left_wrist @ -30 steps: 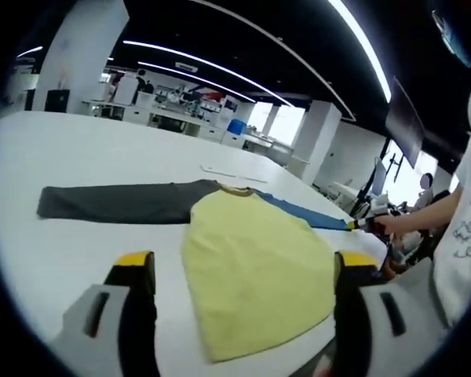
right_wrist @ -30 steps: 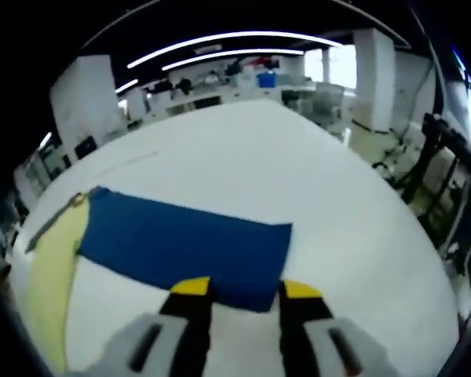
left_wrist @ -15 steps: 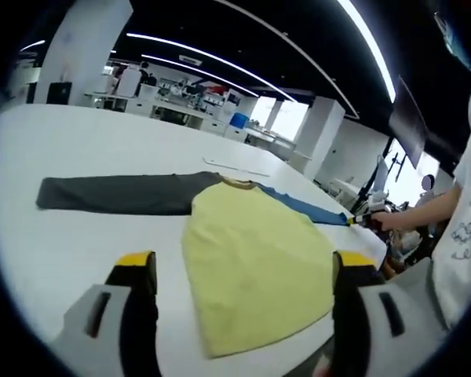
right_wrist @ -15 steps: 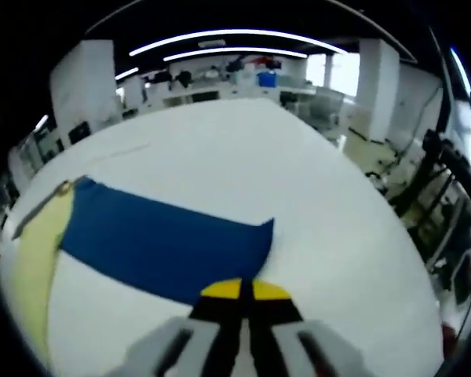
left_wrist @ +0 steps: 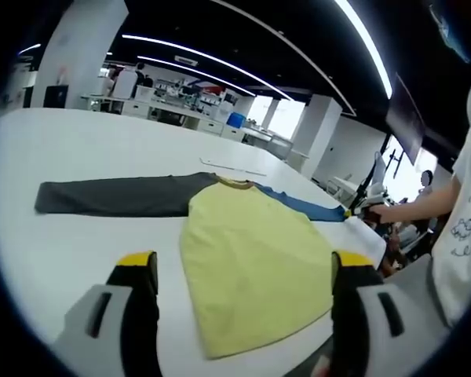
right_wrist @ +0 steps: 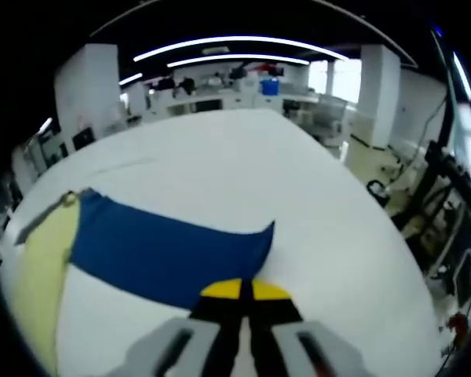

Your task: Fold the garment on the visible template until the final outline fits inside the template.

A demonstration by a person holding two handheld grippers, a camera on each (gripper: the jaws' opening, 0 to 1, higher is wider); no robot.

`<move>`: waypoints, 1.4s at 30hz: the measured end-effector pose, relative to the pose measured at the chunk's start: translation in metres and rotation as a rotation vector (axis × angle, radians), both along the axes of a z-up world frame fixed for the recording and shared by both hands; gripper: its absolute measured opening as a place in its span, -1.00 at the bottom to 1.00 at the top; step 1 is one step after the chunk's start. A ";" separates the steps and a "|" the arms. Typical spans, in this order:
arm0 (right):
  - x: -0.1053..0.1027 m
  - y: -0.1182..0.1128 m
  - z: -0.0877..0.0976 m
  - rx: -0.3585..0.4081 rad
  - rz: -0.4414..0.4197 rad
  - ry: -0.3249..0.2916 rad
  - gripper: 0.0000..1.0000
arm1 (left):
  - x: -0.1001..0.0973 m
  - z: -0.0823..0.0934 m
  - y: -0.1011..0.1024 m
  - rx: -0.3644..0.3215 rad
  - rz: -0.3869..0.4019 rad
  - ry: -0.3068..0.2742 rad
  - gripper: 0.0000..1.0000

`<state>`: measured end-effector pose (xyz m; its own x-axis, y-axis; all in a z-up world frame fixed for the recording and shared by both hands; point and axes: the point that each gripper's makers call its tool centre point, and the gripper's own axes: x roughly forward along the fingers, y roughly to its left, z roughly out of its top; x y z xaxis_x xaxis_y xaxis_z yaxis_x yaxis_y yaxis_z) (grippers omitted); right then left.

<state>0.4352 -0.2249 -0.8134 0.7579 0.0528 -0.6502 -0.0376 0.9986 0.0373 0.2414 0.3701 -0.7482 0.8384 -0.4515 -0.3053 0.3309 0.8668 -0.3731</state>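
Note:
The garment lies flat on the white table (left_wrist: 78,149). It has a yellow body (left_wrist: 251,259), a dark grey sleeve (left_wrist: 110,198) stretched left and a blue sleeve (left_wrist: 302,206) stretched right. My left gripper (left_wrist: 245,261) hovers over the yellow hem, open wide, with nothing between its jaws. In the right gripper view the blue sleeve (right_wrist: 161,247) runs from the yellow body (right_wrist: 35,271) to my right gripper (right_wrist: 242,289), which is shut on the cuff's near edge. The right gripper (left_wrist: 355,213) also appears at the sleeve's end, held by a person's hand (left_wrist: 386,212).
A thin pale line (left_wrist: 234,169) lies on the table beyond the collar, and it is seen again as a line (right_wrist: 118,166) in the right gripper view. The table edge (right_wrist: 377,228) drops off to the right of the cuff. Desks and pillars stand far behind. The person's white top (left_wrist: 467,228) is at the right.
One second ago my right gripper stood open over the cuff; it has shut on it, and the cuff edge now curves towards the jaws. The left gripper has stayed open.

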 end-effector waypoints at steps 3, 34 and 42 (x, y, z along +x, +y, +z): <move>0.007 0.012 0.014 0.018 0.033 -0.037 -1.00 | 0.000 0.003 0.000 -0.003 -0.004 -0.012 0.77; 0.053 0.333 0.094 0.274 0.544 -0.116 -1.00 | -0.006 -0.010 -0.012 0.180 -0.095 0.007 0.79; 0.052 0.399 0.100 0.300 0.625 -0.116 -1.00 | -0.005 -0.005 -0.010 0.161 -0.082 -0.009 0.77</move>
<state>0.4874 0.1739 -0.7134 0.5905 0.6658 -0.4560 -0.6217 0.7356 0.2690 0.2365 0.3603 -0.7534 0.8041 -0.4639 -0.3718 0.4054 0.8853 -0.2278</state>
